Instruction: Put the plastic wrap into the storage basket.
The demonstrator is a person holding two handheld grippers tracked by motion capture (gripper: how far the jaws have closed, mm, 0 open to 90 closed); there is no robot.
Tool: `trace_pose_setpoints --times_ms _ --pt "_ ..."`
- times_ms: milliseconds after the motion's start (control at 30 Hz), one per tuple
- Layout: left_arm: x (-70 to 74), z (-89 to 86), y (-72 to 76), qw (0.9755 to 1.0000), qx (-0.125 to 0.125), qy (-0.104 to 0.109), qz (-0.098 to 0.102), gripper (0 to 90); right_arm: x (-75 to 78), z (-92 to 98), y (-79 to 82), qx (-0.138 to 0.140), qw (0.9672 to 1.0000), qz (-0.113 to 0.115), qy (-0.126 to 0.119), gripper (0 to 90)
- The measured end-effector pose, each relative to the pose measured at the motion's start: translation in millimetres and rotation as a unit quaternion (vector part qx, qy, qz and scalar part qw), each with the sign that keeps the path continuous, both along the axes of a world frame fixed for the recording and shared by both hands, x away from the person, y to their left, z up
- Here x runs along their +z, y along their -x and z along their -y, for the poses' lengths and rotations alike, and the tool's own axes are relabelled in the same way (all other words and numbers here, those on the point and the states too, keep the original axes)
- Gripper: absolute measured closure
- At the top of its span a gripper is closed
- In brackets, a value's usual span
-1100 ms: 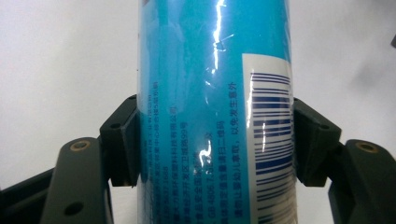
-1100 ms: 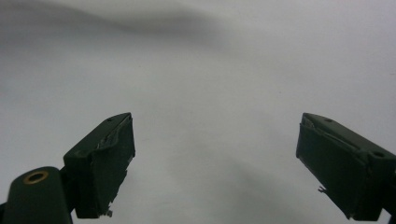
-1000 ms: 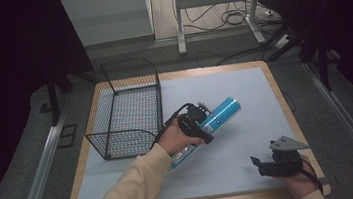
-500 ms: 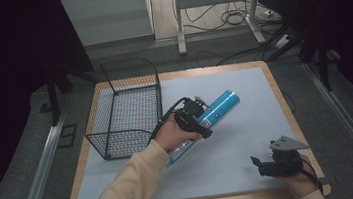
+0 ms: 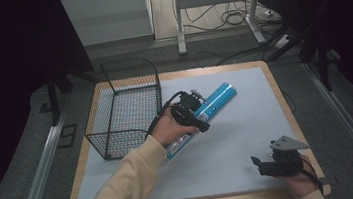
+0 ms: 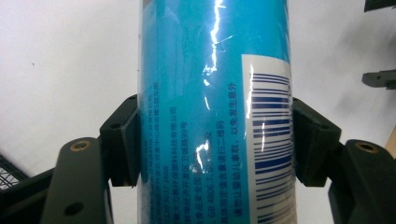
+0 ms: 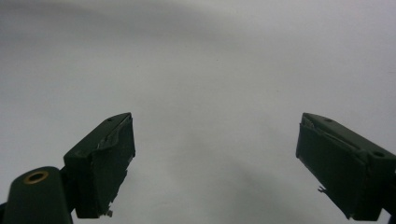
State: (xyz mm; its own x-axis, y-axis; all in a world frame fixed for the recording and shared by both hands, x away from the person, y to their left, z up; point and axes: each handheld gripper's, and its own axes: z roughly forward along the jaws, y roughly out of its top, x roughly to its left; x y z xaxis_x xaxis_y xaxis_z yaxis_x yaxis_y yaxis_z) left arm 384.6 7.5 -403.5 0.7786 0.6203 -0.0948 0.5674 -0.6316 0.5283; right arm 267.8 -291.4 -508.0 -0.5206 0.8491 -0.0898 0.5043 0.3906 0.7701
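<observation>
We see the left tongs (image 5: 192, 115) clamped across a long glossy blue cylindrical can (image 5: 215, 101), black wire basket (image 5: 124, 105) just left of them, right tongs (image 5: 265, 166) apart.

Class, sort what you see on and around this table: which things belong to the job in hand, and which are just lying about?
In the job:
- blue can, clamped in the left gripper
- wire basket, beside it

Lying about:
- right gripper, jaws open, nothing between them
- cables on the floor beyond the table
- metal frame legs
</observation>
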Motion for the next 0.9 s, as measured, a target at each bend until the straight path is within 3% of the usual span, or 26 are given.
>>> trace_pose_setpoints --times_ms 367,900 --pt "5.7 2.6 -2.3 1.0000 -0.002 -0.001 0.003 31.9 -0.5 0.3 -0.2 0.000 1.0000 -0.001 0.002 12.1" --pt "30.5 0.7 -17.2 0.9998 0.011 -0.004 0.018 31.9 -0.6 0.9 -0.4 0.000 1.0000 -0.003 0.002 12.1"
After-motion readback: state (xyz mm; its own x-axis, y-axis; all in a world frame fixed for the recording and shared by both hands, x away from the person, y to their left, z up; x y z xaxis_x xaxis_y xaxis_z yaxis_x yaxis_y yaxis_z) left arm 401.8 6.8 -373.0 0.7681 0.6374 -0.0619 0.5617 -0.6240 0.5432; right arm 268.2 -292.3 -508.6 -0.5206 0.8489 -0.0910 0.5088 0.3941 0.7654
